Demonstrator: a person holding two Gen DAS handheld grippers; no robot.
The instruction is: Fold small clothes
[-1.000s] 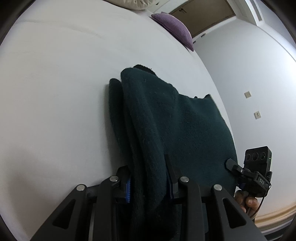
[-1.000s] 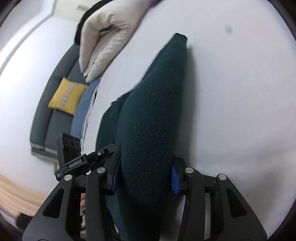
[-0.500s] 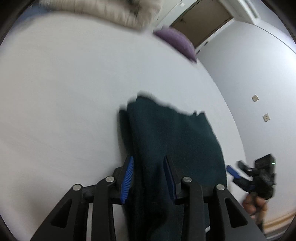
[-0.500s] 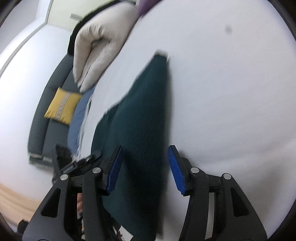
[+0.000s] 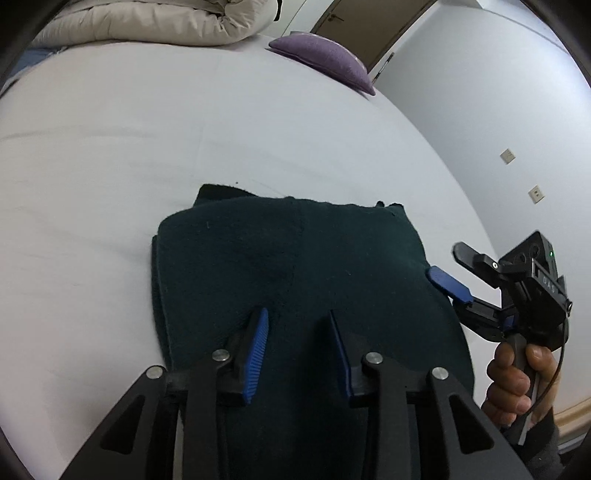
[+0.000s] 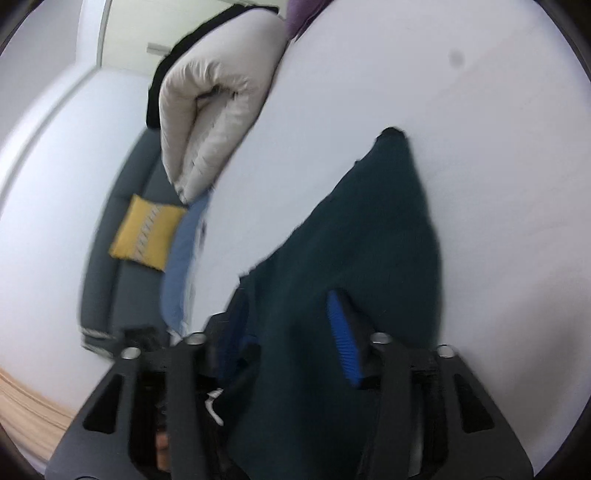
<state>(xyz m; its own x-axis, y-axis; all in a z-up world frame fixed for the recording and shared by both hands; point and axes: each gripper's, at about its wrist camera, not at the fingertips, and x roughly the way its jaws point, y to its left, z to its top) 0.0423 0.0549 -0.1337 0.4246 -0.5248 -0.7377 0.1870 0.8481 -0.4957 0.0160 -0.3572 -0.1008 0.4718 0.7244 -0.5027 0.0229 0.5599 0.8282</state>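
Dark green garment (image 5: pixel 295 266) folded on white bed (image 5: pixel 110 147), left gripper (image 5: pixel 298 347) wide above it, right gripper (image 6: pixel 291 332) wide, holding nothing

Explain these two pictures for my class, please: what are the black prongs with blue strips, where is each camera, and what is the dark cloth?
No robot here: a person holds a two-finger gripper in each hand, and a fisheye camera on each looks along its fingers.

The left camera shows the left gripper, open above a folded dark green garment lying on a white bed. At the right edge is the right gripper, also open, with the person's hand on its handle.

The right camera shows the right gripper over the same garment; this picture is blurred. Neither gripper holds anything.

Also visible: a rolled beige duvet, a purple pillow and a yellow cushion on a grey sofa.
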